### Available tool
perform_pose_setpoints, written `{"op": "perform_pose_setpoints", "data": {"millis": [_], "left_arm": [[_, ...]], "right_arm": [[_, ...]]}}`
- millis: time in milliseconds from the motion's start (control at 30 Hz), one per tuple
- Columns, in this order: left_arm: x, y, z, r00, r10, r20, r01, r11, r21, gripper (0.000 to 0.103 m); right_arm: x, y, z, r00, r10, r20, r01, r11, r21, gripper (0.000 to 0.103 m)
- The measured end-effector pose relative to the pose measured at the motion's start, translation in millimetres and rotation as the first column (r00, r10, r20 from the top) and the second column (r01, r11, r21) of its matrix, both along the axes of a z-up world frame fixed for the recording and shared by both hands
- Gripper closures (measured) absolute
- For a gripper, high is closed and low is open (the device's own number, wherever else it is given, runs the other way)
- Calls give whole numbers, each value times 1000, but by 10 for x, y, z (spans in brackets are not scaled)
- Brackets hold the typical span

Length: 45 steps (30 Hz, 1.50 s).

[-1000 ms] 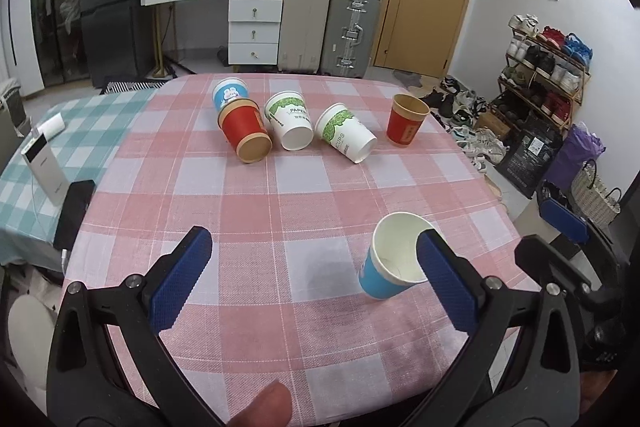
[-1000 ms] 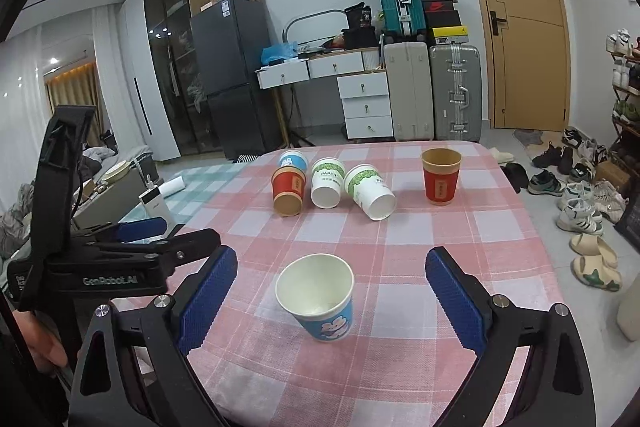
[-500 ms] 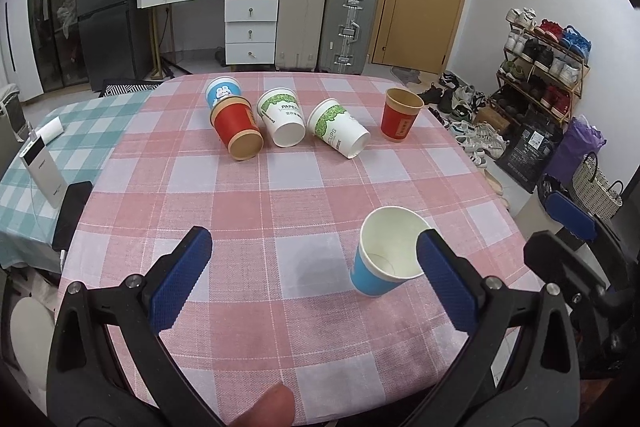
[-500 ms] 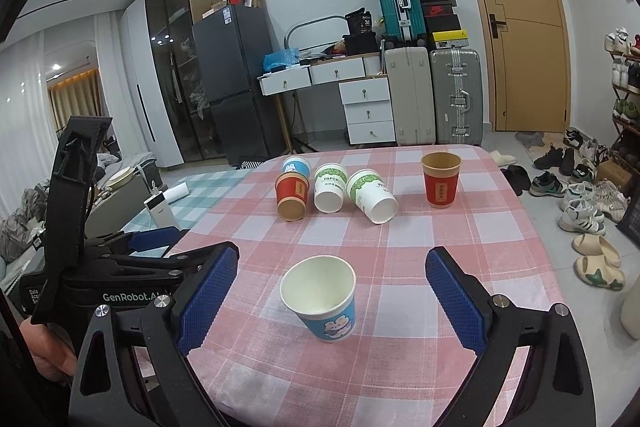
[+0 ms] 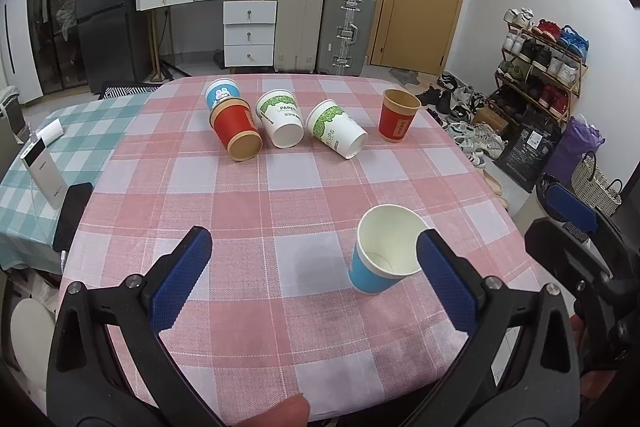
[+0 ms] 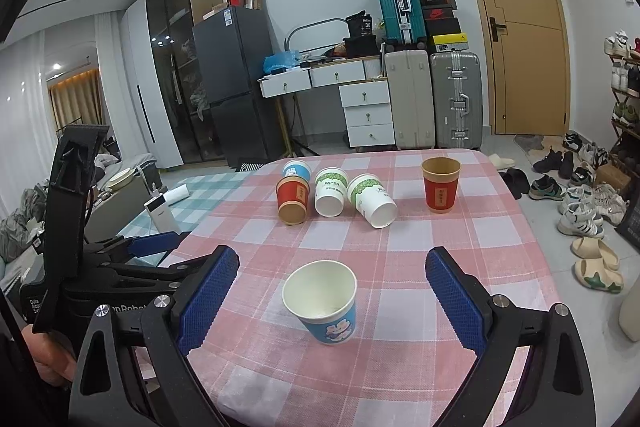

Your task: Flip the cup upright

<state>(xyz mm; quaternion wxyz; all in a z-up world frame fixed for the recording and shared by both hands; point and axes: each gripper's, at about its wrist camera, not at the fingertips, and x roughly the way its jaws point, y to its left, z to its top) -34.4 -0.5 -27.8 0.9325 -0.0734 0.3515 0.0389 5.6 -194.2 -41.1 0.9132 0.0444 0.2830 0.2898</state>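
A blue cup [image 5: 382,257] stands upright near the table's front; it shows in the right wrist view [image 6: 322,301] too. At the far side lie a red cup [image 5: 236,135], a white-green cup [image 5: 282,125], another white-green cup [image 5: 338,133] and a blue cup [image 5: 222,93], all on their sides. A red cup [image 5: 398,115] stands upright at the far right. My left gripper [image 5: 312,279] is open and empty, its right finger beside the near blue cup. My right gripper [image 6: 332,297] is open and empty around that cup without touching it.
The table has a pink checked cloth [image 5: 248,211]. A power bank [image 5: 42,169] and a dark phone [image 5: 72,211] lie on a teal-checked surface to the left. Suitcases, drawers and a door stand behind; a shoe rack [image 5: 544,55] is on the right.
Both grippers have drawn back and lifted slightly from the table, so the cups look farther off. The cups have not moved.
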Motion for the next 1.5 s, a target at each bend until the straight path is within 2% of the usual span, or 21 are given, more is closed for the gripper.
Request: {"op": "perform_pose_setpoints", "data": {"millis": [1233,1500], "left_arm": [[-43,34,69,1000,13,12,-14,1000,15,1],[-21,62,47,1000,21,-1,-21,1000,-5,1]], "right_arm": [[-39,48,-33,1000,3,-15,-3,1000,1,6],[-30,13,-39,1000,-8,-22,8,1000,9,6]]}}
